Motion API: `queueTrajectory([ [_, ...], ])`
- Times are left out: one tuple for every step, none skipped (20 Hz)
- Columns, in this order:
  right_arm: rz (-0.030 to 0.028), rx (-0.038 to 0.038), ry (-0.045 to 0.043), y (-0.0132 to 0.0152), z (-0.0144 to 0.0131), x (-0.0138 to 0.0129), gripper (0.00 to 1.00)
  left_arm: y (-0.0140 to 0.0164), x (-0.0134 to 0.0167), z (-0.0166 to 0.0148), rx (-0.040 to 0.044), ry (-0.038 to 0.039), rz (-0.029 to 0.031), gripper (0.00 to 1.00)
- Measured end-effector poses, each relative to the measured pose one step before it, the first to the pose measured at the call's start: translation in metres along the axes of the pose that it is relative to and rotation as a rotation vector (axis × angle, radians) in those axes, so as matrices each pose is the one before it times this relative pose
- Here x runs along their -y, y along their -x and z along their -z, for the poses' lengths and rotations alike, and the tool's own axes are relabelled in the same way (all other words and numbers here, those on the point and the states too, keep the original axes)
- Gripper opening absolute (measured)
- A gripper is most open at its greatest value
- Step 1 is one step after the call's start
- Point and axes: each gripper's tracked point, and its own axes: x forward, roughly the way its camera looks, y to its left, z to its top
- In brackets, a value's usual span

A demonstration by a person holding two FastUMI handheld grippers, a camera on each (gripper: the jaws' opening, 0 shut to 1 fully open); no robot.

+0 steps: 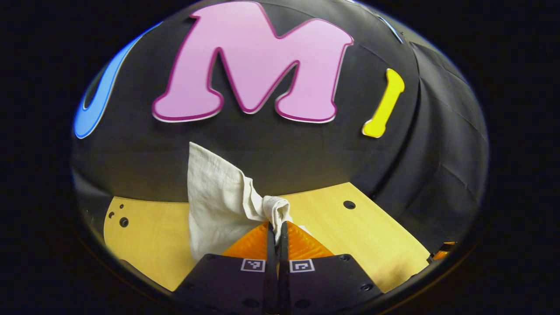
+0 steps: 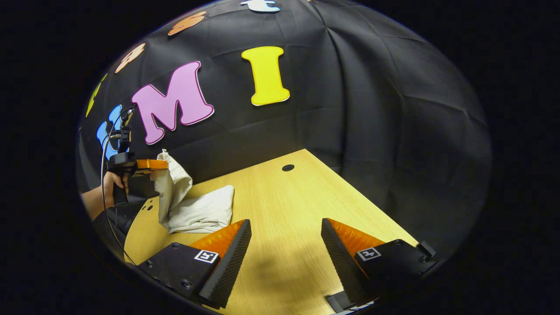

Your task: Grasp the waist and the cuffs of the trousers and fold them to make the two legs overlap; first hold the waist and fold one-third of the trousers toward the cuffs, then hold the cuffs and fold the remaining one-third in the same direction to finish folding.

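The pale trousers [image 2: 197, 210] were partly lifted off the wooden table [image 2: 297, 205], one end raised, the rest heaped near the far left edge. That raised end was clamped in the left gripper [image 1: 276, 225]. The right gripper [image 2: 284, 245] was held spread apart above bare tabletop.

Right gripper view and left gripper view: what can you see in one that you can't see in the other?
The right gripper view has the right gripper wide open above bare table, the person's hand holding the left gripper far off, and the trousers' lower part lying in a heap.

The left gripper view has the left gripper's fingers from close up, pinched shut on a bunched edge of the trousers.

Both have the white trousers hanging from the left gripper, the wooden table and the black cloth wall.
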Motion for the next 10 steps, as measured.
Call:
queueTrajectory([
  [0.00042, -0.00060, -0.00683, -0.00018, 0.00126, 0.00068, 0.98, -0.00760, 0.01215, 0.00301, -0.00966, 0.00005, 0.01430, 0.06],
  [0.00241, -0.00082, -0.00573, 0.00019, 0.00093, 0.00066, 0.98, -0.00648, 0.01025, 0.00557, -0.01322, 0.00841, 0.01406, 0.06],
  [0.00150, 0.00361, -0.00452, 0.00028, 0.00105, 0.00066, 0.98, -0.00711, 0.00859, 0.00508, -0.01751, 0.00700, 0.00556, 0.06],
  [0.00418, 0.00151, -0.00308, 0.00080, 0.00085, 0.00082, 0.98, -0.00680, 0.00817, 0.00651, -0.01582, 0.00847, 0.00638, 0.06],
  [0.00484, -0.00517, -0.00556, 0.00085, 0.00290, -0.00120, 0.98, -0.00661, 0.00419, 0.00627, -0.01211, 0.01084, 0.00523, 0.06],
  [0.00339, -0.00554, -0.00524, 0.00066, 0.00265, -0.00029, 0.98, -0.00400, 0.00635, 0.00462, -0.00962, 0.00987, 0.00574, 0.06],
  [0.00228, -0.00545, -0.00475, 0.00039, 0.00305, -0.00002, 0.98, -0.00393, 0.00449, 0.00515, -0.00917, 0.00489, 0.00503, 0.06],
  [0.00052, -0.00290, -0.00283, 0.00020, 0.00137, -0.00096, 0.98, -0.00086, 0.00003, 0.00459, -0.01073, -0.00287, -0.00254, 0.02],
  [0.00152, 0.00267, 0.00101, 0.00042, 0.00091, -0.00077, 0.98, -0.00338, 0.00336, 0.00751, -0.01433, -0.00741, 0.00630, 0.08],
  [0.00145, 0.00266, 0.00284, 0.00136, 0.00027, -0.00128, 0.98, -0.00108, 0.00731, 0.00732, -0.01664, -0.00235, 0.01484, 0.13],
])
